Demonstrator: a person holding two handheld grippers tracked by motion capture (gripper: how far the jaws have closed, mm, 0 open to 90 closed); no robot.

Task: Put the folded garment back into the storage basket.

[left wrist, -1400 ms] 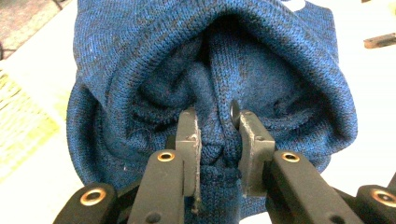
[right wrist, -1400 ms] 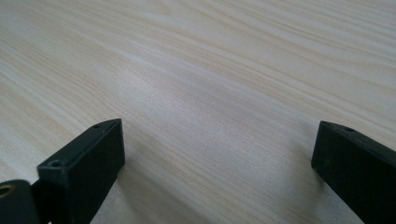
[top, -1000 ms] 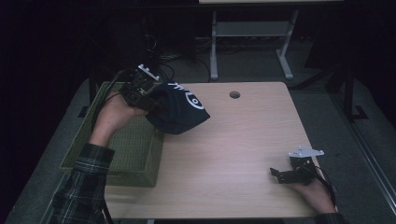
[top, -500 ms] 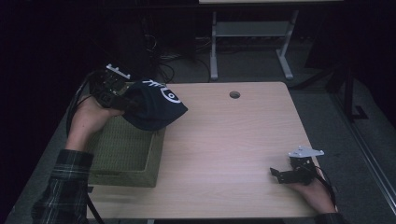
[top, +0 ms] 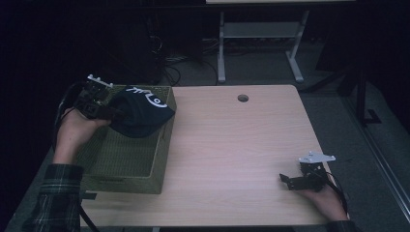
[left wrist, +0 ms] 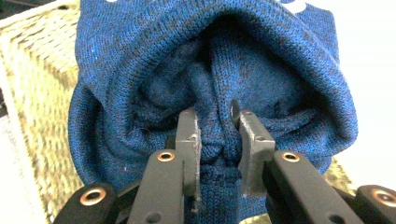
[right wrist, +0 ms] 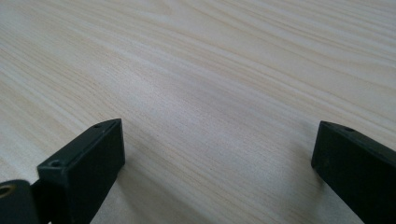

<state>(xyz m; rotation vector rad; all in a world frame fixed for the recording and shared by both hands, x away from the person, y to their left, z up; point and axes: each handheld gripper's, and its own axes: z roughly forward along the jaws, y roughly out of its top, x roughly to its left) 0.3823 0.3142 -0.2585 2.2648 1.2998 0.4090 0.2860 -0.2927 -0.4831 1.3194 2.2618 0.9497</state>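
A dim office or lab room: a light wood-grain desk [top: 232, 145] with a round cable hole [top: 242, 98], a second white-framed desk [top: 261, 34] behind it, tangled cables [top: 169, 67] on grey carpet [top: 333, 111].
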